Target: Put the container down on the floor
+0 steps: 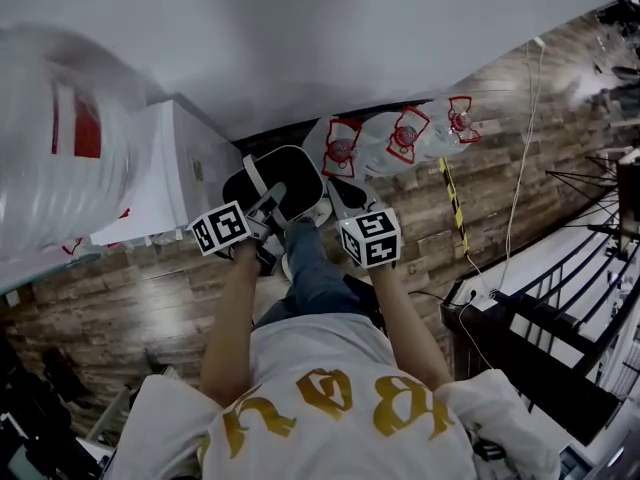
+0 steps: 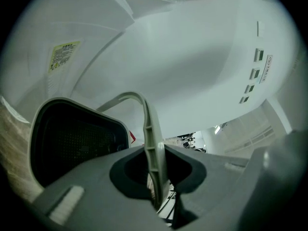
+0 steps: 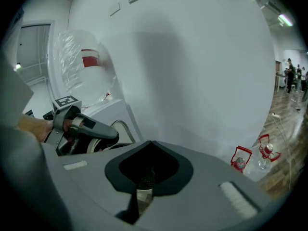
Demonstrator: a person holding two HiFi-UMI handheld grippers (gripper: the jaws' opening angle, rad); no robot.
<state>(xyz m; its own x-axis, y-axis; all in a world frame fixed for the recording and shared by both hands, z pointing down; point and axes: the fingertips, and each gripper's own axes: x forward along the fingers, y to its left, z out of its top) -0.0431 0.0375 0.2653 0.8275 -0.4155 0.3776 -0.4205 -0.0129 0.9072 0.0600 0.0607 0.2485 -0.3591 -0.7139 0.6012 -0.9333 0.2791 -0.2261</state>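
container (image 1: 262, 180) — handle (image 2: 149, 124) in left gripper (image 2: 156, 186) fingers (image 2: 91, 191) | rim (image 1: 320, 186) in right gripper (image 3: 144, 189) | underside hidden

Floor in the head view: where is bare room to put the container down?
Bare floor lies below the white cabinet, left of the leg. A second patch: between leg and striped tape. Crowded: bottles by the wall, cables at right.

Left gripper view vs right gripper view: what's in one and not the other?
Left only: the handle clamped in its jaws, the container's black inside, a yellow label. Right only: the left gripper, a jug, floor bottles, and mesh in its own jaws, apparently the container's wall. Both: white wall, dispenser.
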